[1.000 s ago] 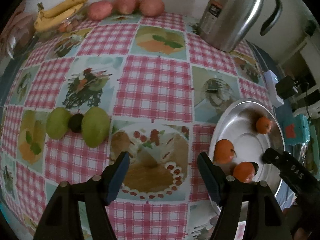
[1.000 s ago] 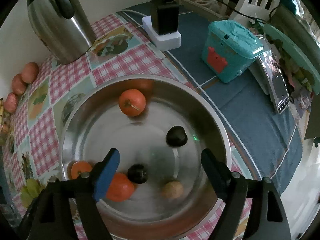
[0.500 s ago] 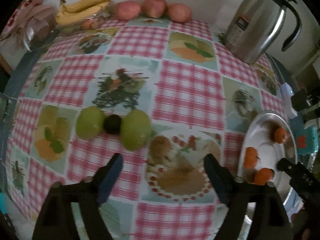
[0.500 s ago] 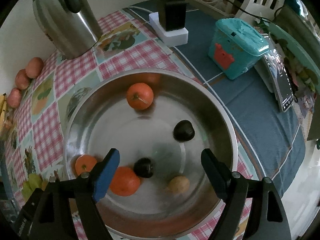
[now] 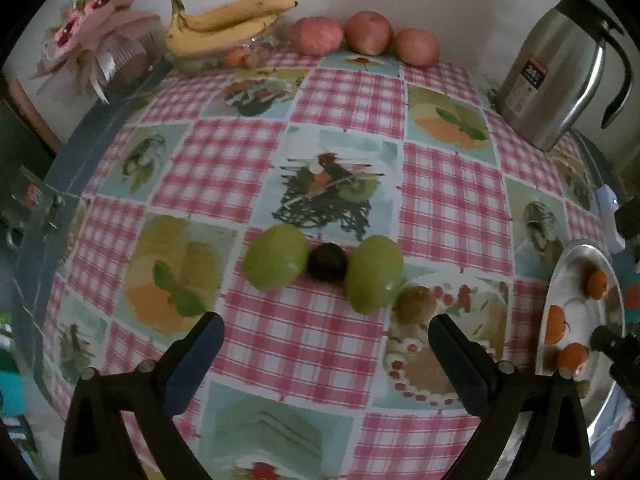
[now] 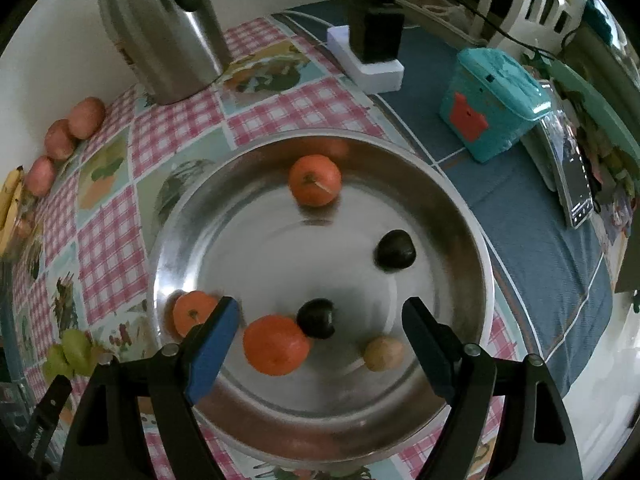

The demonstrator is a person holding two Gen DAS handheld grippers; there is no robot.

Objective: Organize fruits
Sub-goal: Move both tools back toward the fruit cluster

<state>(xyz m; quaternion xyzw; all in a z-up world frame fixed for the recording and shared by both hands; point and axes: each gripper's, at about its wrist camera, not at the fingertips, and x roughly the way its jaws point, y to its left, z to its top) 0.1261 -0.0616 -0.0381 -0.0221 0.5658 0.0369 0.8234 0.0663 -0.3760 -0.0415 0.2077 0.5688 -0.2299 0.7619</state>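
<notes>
Your left gripper (image 5: 324, 354) hangs over the checked tablecloth (image 5: 348, 96) with its jaws spread wide; they have just been opening, and nothing sits between them. Just beyond the fingertips lies a tight row: 1 green fruit (image 5: 276, 256) on the left, 1 dark fruit (image 5: 327, 262) in the middle, 1 more green fruit (image 5: 374, 274) on the right, each touching its neighbour. Judging by the aim, your next pick is from this row. Choose 1 green fruit, line the jaws up across its narrow side, and come down far enough that the pads meet its widest part. Approach from the outer side so you do not nudge the dark fruit away, and close slowly, as the smooth skin looks likely to slip.

Your right gripper (image 6: 320, 332) hovers over the steel bowl (image 6: 460, 208) on the right of the table, jaws apart and pinching nothing. Keep it steady there, clear of the left one's path.

Inside the bowl, count 3 orange fruits (image 6: 315, 185), 2 dark fruits (image 6: 395, 250) and 1 small tan fruit (image 6: 384, 354). Along the far edge of the table sit 3 reddish apples (image 5: 368, 32) and 1 bunch of bananas (image 5: 224, 24). 1 steel jug (image 5: 556, 76) stands far right.
</notes>
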